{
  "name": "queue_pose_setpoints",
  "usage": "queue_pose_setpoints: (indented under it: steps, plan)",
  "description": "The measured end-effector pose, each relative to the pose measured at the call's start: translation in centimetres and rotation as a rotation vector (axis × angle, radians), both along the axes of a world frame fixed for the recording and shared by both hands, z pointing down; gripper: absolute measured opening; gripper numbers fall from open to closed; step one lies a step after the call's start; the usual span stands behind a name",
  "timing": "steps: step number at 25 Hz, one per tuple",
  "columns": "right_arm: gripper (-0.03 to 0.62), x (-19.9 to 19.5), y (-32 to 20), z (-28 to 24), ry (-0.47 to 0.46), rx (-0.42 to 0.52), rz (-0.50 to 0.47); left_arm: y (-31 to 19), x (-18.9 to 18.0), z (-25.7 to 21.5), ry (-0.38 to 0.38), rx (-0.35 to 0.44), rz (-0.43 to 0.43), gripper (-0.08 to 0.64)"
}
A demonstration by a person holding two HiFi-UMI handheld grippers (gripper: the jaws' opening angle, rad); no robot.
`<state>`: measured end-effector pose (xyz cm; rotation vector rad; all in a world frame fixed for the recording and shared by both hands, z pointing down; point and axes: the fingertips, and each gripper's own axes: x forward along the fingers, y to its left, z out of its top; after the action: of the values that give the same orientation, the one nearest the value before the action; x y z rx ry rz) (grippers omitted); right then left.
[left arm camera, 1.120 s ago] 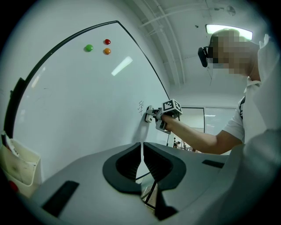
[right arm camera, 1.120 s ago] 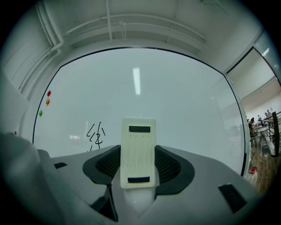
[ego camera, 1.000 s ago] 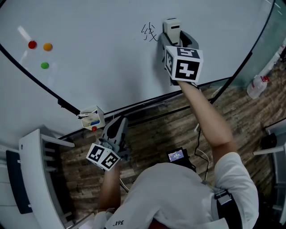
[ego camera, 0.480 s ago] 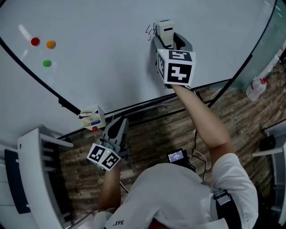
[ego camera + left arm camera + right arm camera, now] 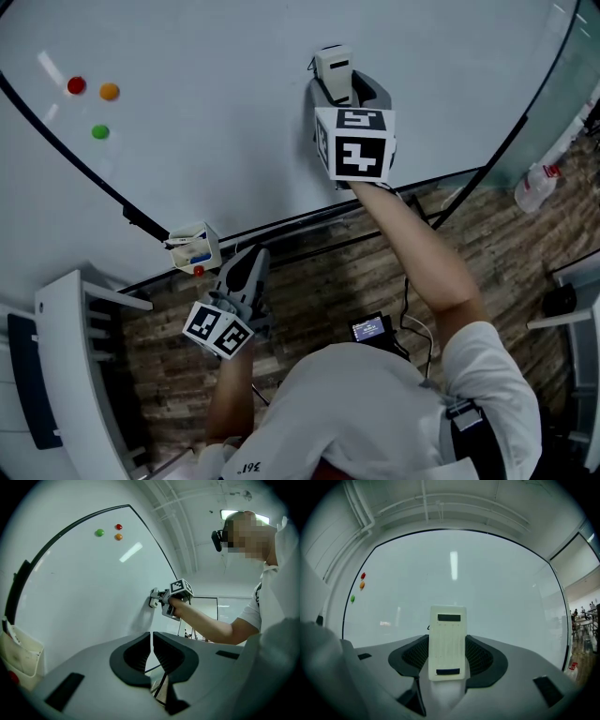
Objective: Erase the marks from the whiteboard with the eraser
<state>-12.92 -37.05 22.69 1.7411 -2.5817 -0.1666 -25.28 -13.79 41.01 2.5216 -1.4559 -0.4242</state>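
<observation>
Dim, bluish light; glare streaks the whiteboard (image 5: 501,592); fisheye edges vignette black.

Person wears a white short-sleeved shirt (image 5: 375,412) and a black headset (image 5: 216,538). The left gripper (image 5: 253,258) and right gripper (image 5: 349,89) have grey moulded shells with black ribbed pads (image 5: 136,654) lining the jaws. Each carries a white cube (image 5: 354,142) printed with black square markers.

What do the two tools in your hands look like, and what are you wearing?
The left tool and right tool are both grey, with black ribbed pads inside the jaws. Each carries a white cube printed with black square markers. The person wears a white short-sleeved shirt.
</observation>
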Motion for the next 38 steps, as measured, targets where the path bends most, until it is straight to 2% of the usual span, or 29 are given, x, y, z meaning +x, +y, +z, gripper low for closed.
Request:
queue_pose_setpoints:
  steps: [9,21,23,29,33,38]
  plan:
    - [0.256,-1.8,0.6,-0.1,0.003,0.010,-0.022,0.4,-0.3,0.2,0.004,-0.006,-0.010,0.008]
    - [0.256,-6.4,2.8,0.5,0.038,0.012,-0.140,0.8,-0.2,0.3,-0.002,-0.012,-0.023,0.008]
    - [0.256,-7.4,3.3,0.8,0.055,0.002,-0.185,0.7,0.0,0.3,-0.001,-0.015,-0.026,0.008]
    - [0.256,-10.9,6.2,1.5,0.113,-0.041,-0.408,0.8,1.3,-0.2,-0.006,-0.013,-0.027,0.008]
    - [0.256,-10.8,7.2,-0.1,0.118,-0.020,-0.449,0.5,1.5,-0.6,-0.003,-0.012,-0.043,0.008]
    - [0.256,-8.3,7.0,-3.0,0.122,0.034,-0.437,0.1,2.6,-1.2,-0.008,0.001,-0.051,0.008]
